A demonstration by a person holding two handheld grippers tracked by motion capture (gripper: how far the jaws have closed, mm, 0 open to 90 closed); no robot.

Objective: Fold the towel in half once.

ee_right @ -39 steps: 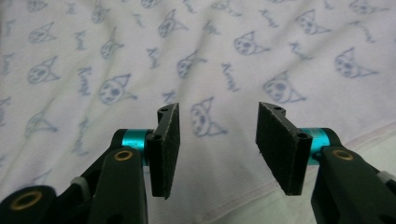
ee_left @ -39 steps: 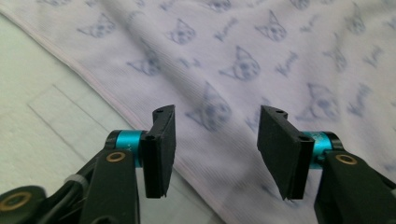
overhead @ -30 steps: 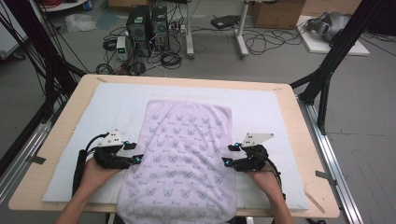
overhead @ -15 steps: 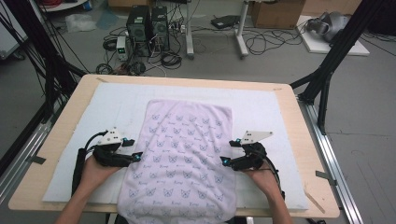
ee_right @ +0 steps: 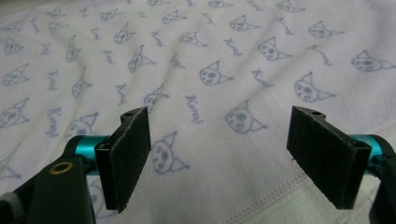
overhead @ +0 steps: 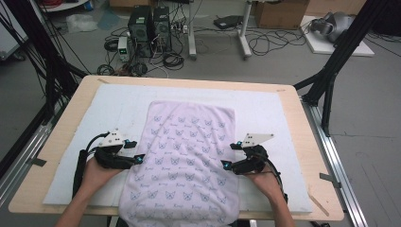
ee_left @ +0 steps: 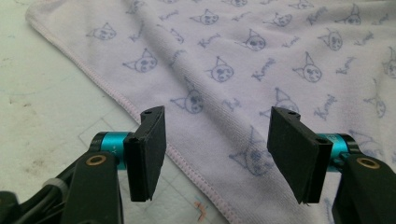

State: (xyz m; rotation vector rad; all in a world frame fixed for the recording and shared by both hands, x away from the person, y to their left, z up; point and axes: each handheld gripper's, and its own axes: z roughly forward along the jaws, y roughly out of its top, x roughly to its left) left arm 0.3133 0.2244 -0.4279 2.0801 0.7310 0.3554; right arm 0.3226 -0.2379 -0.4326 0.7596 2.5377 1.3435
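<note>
The lilac towel [overhead: 187,156] with its cat-face print lies spread flat on the white mat [overhead: 85,142] that covers the bench [overhead: 302,123], its near end hanging over the bench's front edge. The left gripper [overhead: 140,158] sits low at the towel's left hem, fingers [ee_left: 148,154] spread with the stitched edge running between them and nothing pinched, after opening a touch further. Over on the other side the right gripper [overhead: 225,165] hovers at the right hem, its fingers [ee_right: 128,156] having just been opening wide, cloth below them but not gripped.
</note>
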